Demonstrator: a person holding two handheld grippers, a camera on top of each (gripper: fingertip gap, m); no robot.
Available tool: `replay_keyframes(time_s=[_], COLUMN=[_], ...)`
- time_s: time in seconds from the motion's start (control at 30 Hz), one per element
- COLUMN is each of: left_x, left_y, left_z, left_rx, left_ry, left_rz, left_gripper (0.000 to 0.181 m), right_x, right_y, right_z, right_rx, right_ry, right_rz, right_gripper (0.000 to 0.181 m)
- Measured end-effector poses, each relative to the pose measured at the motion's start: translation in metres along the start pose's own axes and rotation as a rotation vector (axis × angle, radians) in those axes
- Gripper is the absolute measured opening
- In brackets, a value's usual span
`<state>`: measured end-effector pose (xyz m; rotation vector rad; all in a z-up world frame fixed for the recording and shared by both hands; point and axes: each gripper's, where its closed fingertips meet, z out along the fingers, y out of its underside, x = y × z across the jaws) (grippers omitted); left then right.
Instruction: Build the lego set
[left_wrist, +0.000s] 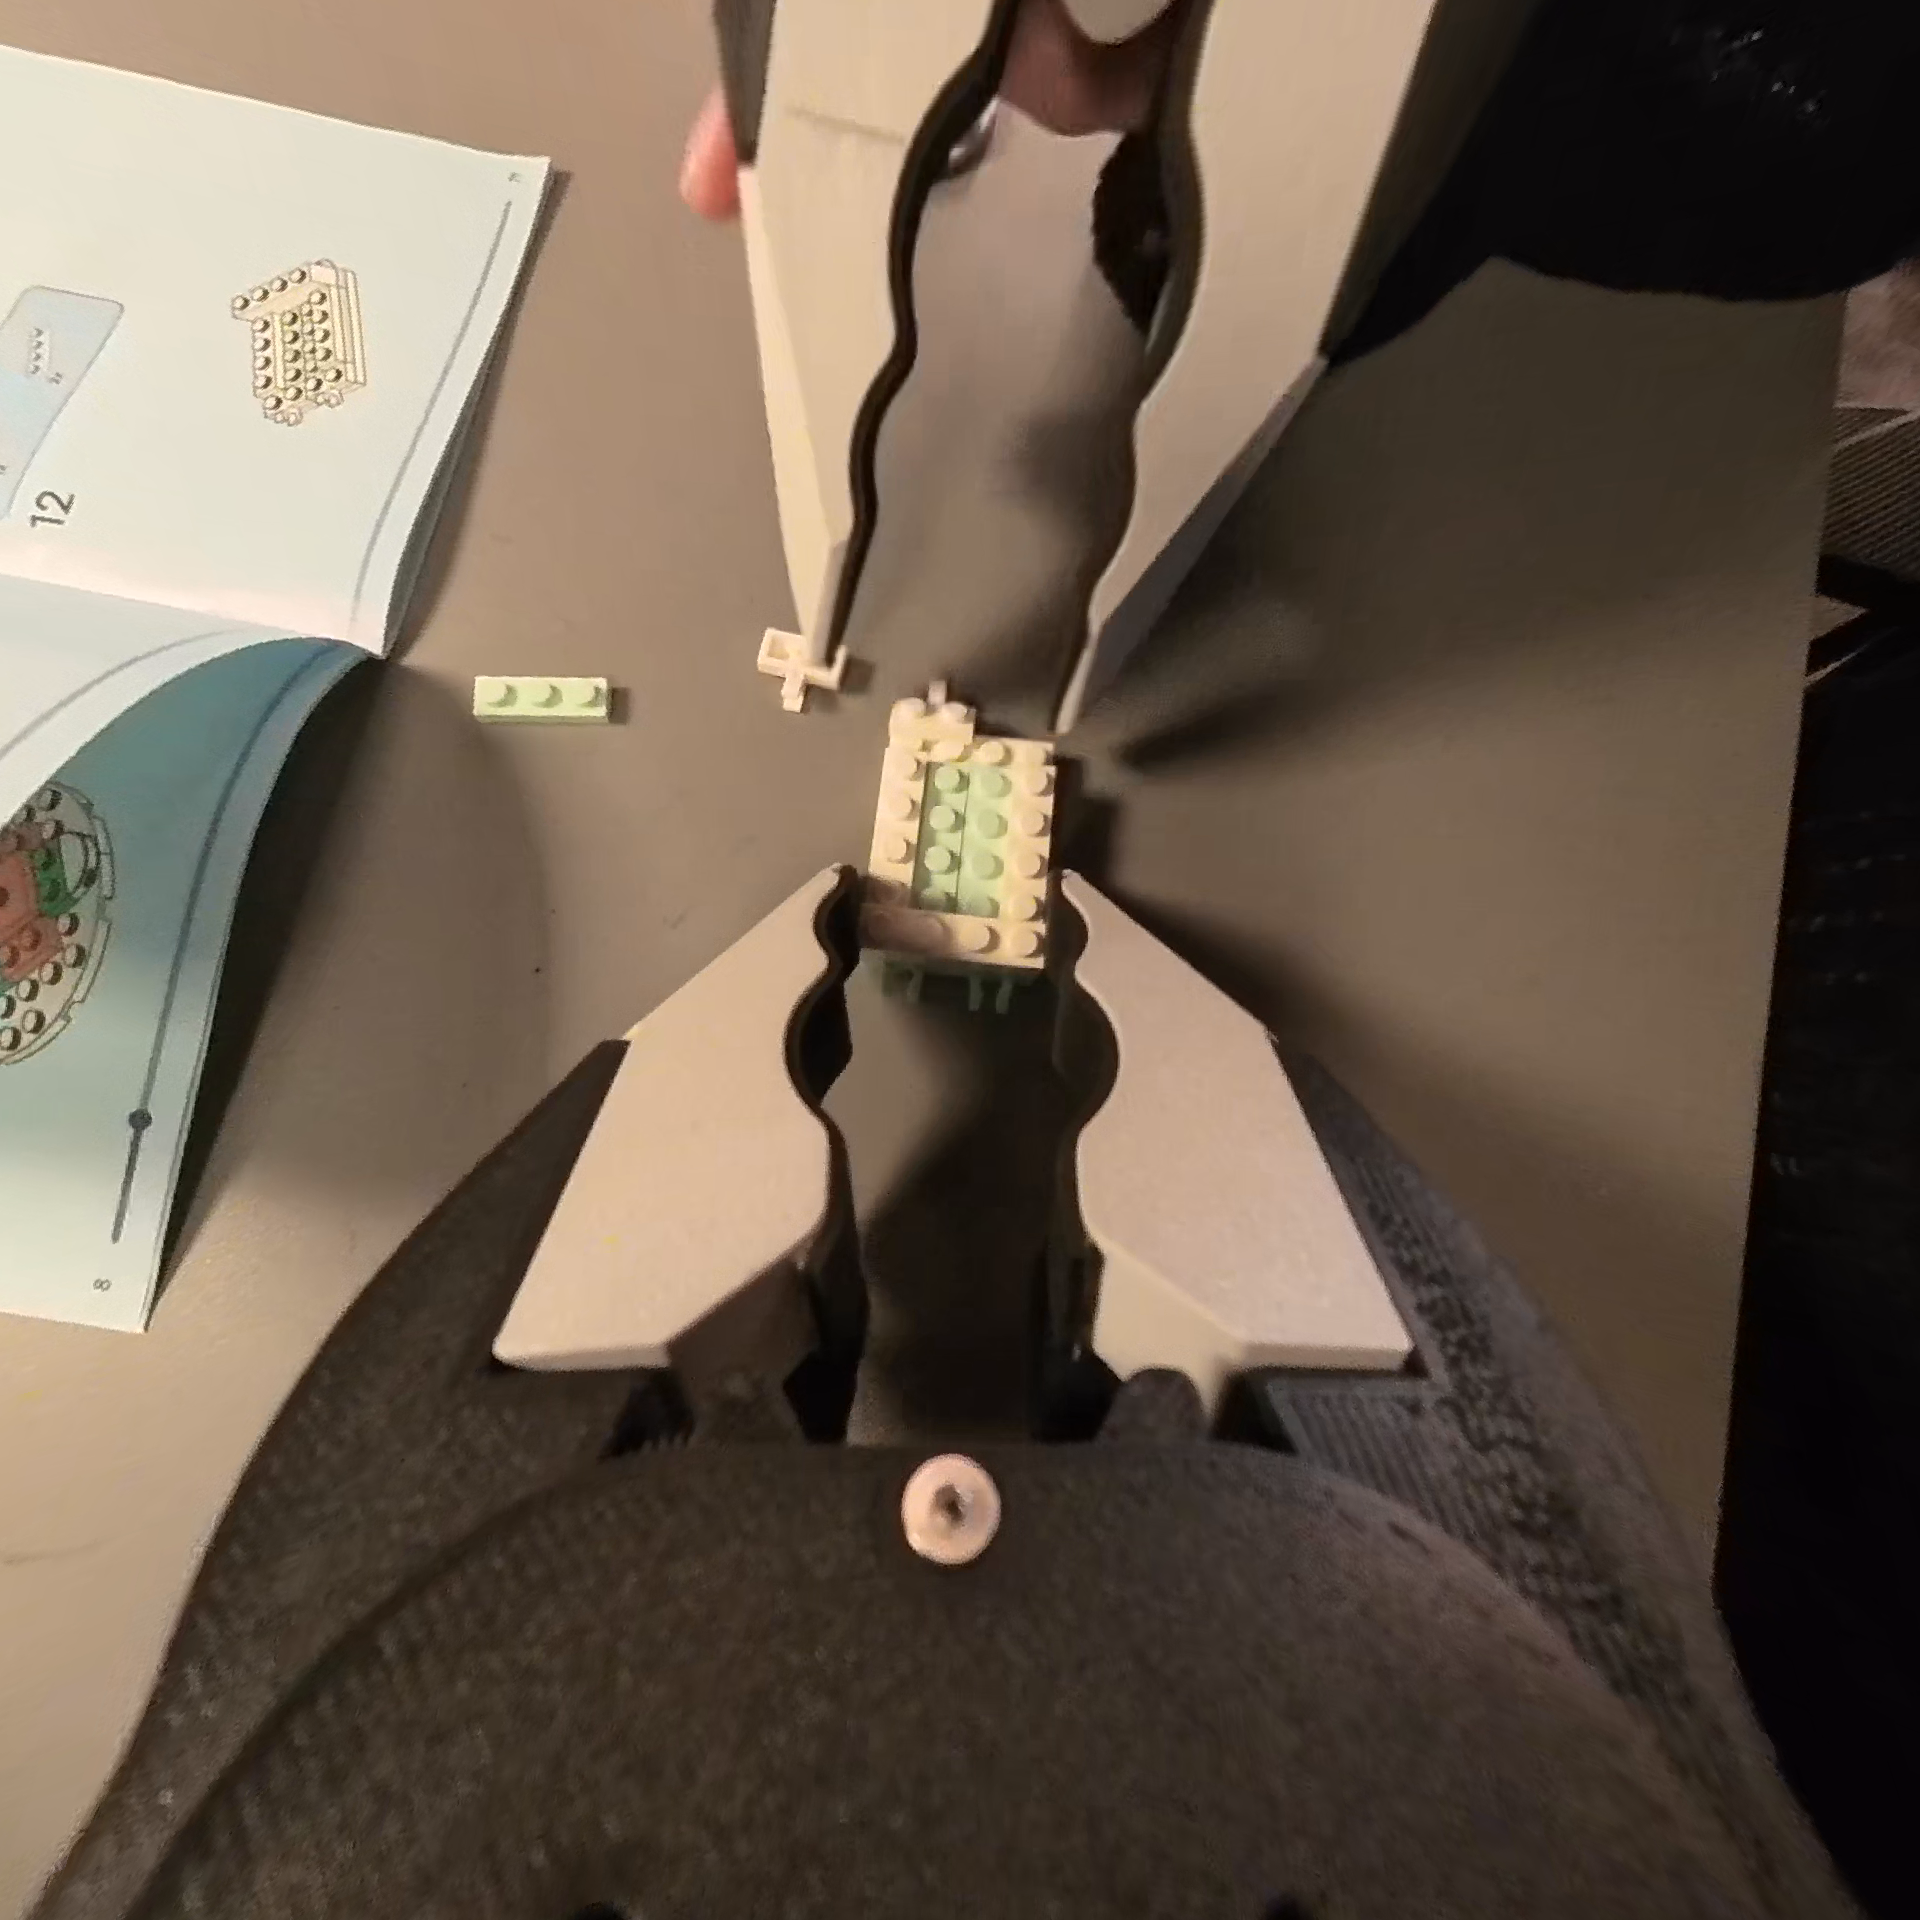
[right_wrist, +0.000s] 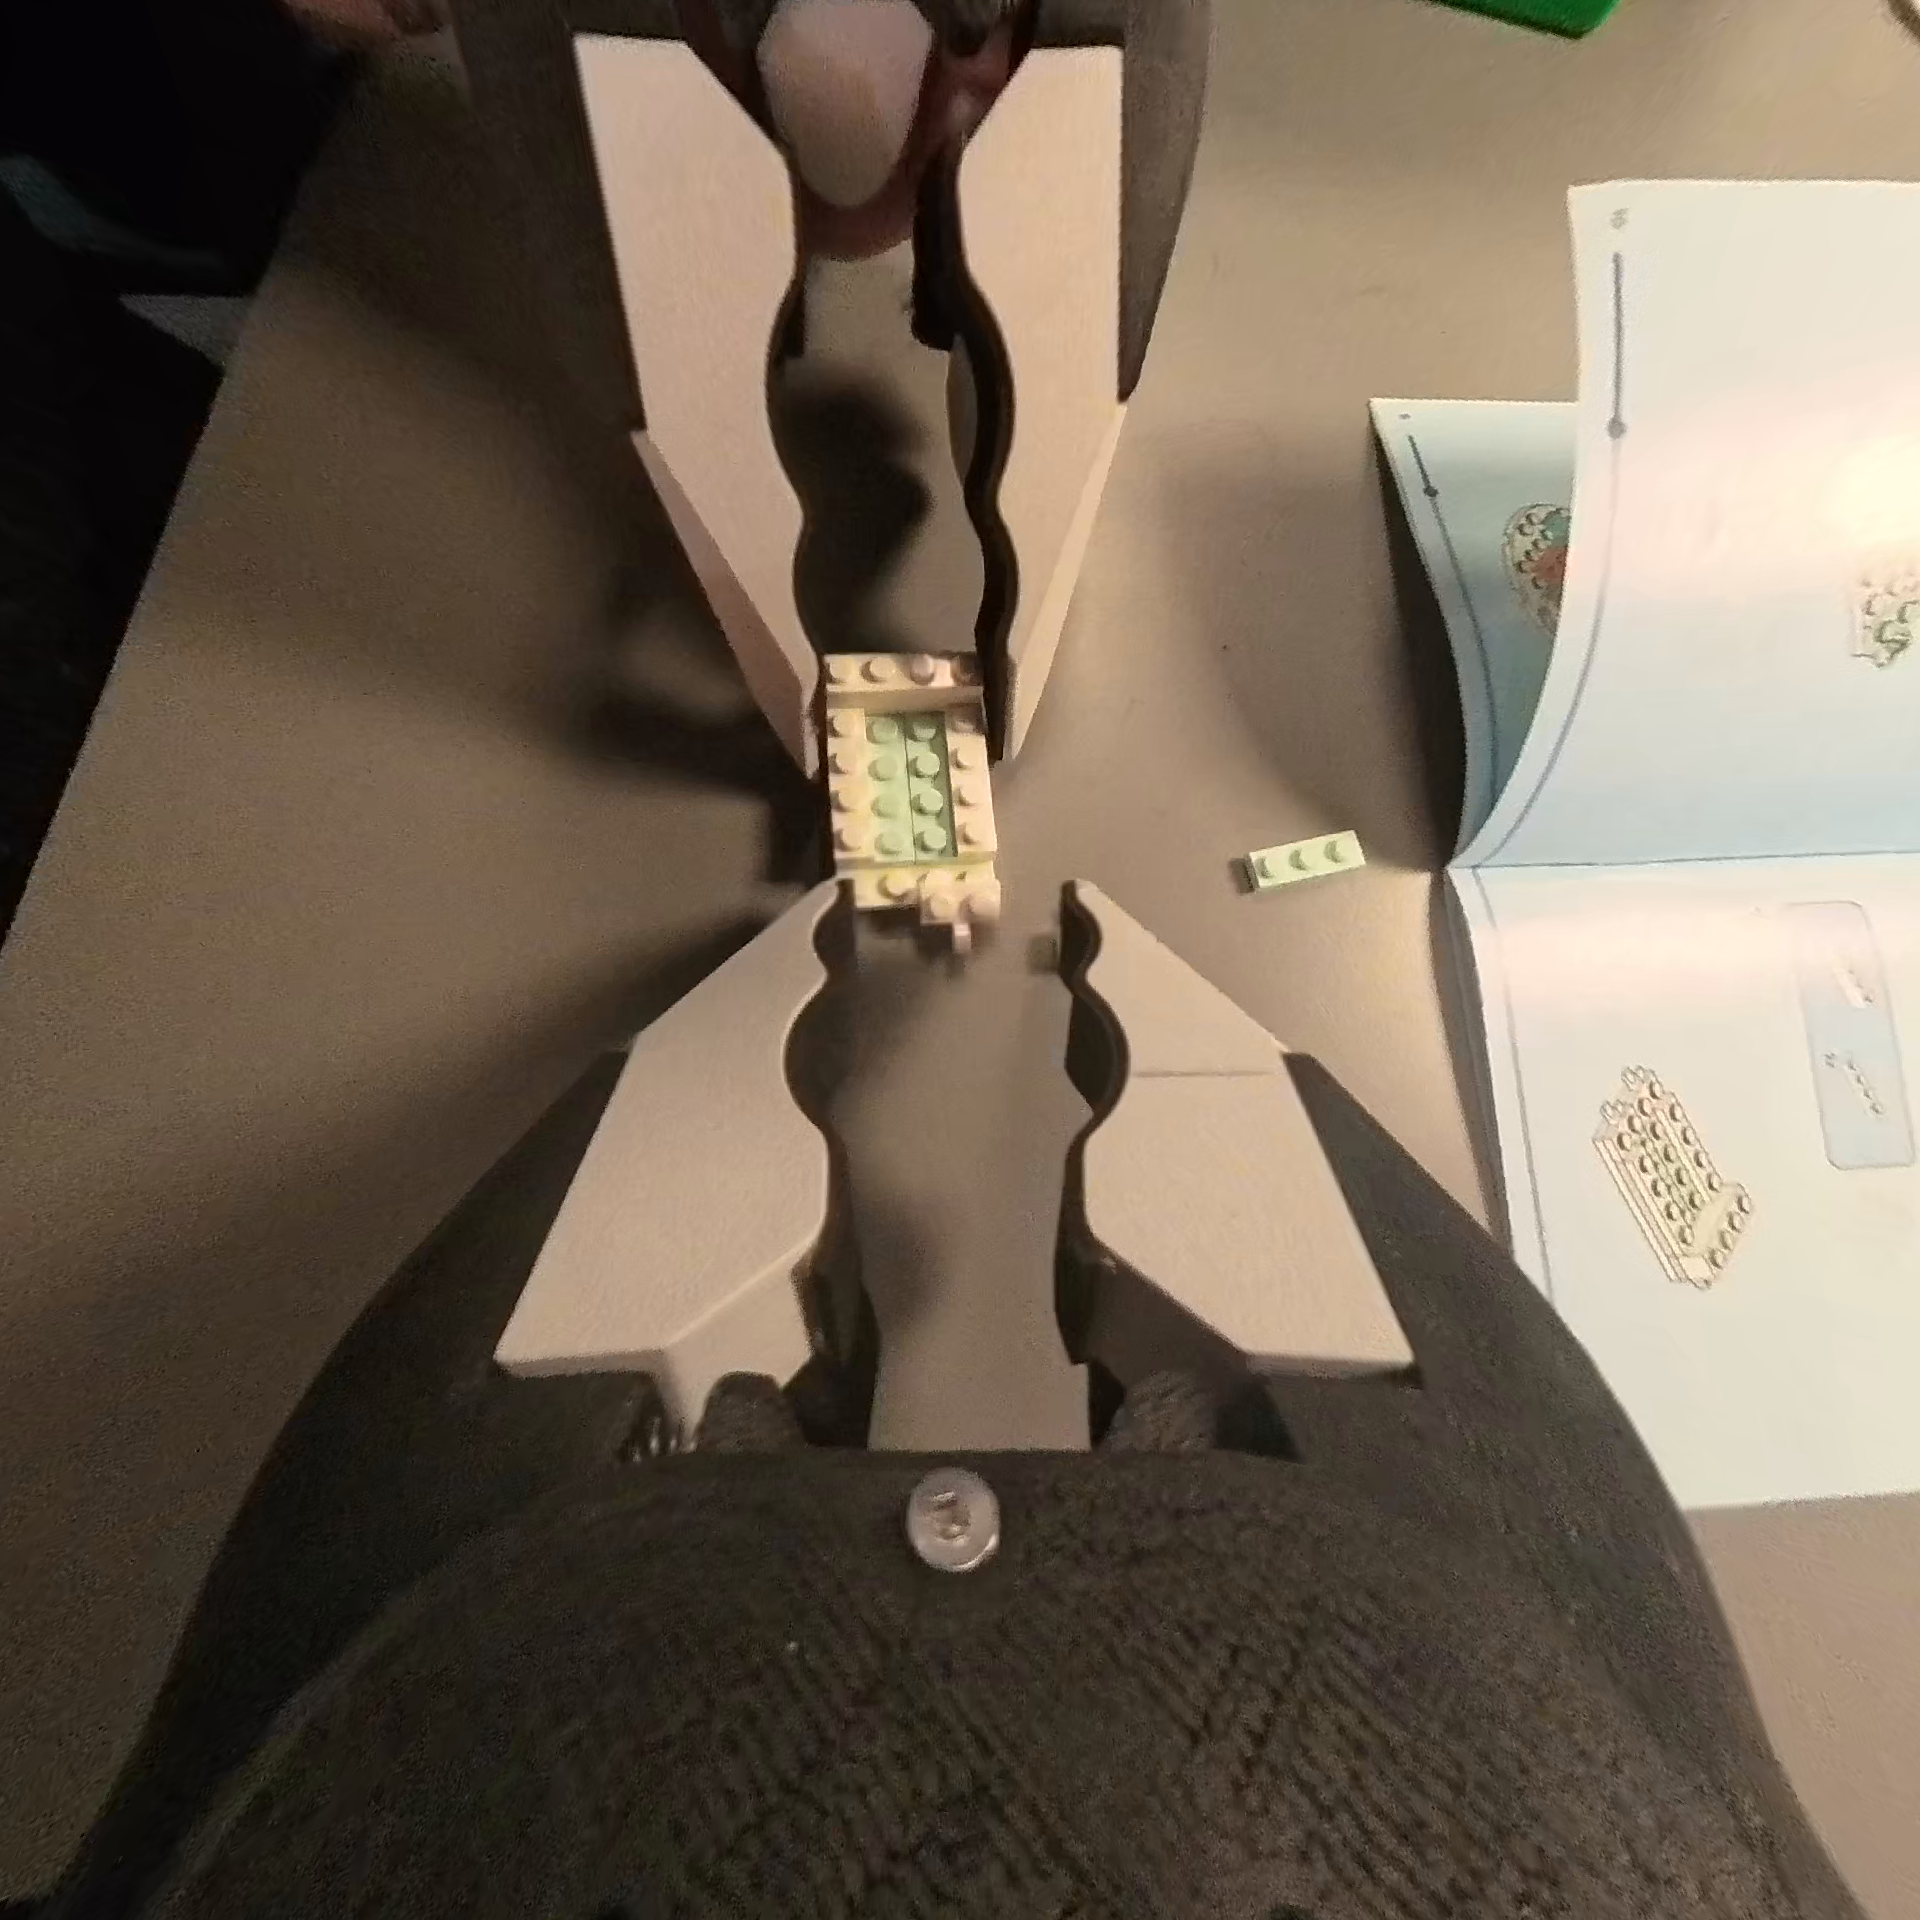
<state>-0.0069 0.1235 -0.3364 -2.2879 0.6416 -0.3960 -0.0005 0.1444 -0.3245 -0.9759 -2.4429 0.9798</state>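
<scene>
A small lego assembly (left_wrist: 971, 831), white bricks around a pale green studded middle, lies on the brown table. My left gripper (left_wrist: 954, 878) is shut on its near end, one fingertip against each side. In the right wrist view the assembly (right_wrist: 909, 790) lies straight ahead, with the left gripper (right_wrist: 904, 727) clamping its far end. My right gripper (right_wrist: 951, 894) is open, its tips level with the assembly's end that carries a small white clip. A small white piece (left_wrist: 800, 670) lies on the table at one right fingertip (left_wrist: 831, 639). A loose pale green plate (left_wrist: 540, 696) lies apart, also in the right wrist view (right_wrist: 1304, 860).
An open instruction booklet (left_wrist: 208, 416) lies on the table left of the assembly; in the right wrist view it (right_wrist: 1714, 727) is on the right. The table's edge (left_wrist: 1787, 727) runs close by, with dark space beyond. A green object (right_wrist: 1507, 16) shows at the far top edge. Both grippers' tips are close together, under 4 cm apart. The loose pale green plate (left_wrist: 540, 696) sits 5 cm or so from the ends of my right fingers. It is also in sight in the right wrist view (right_wrist: 1307, 856).
</scene>
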Motion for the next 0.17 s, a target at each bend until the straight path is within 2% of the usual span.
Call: replay_keyframes(time_s=[0.03, 0.17], left_x=[0.000, 0.000], left_y=[0.000, 0.000], left_z=[0.000, 0.000], left_rx=[0.002, -0.009], left_ry=[0.000, -0.008], left_rz=[-0.004, 0.000], left_gripper=[0.035, 0.036], right_x=[-0.001, -0.014], right_y=[0.001, 0.012], right_z=[-0.002, -0.001], right_rx=[0.003, -0.038], right_ry=[0.016, 0.054], right_rz=[-0.007, -0.049], right_gripper=[0.042, 0.049])
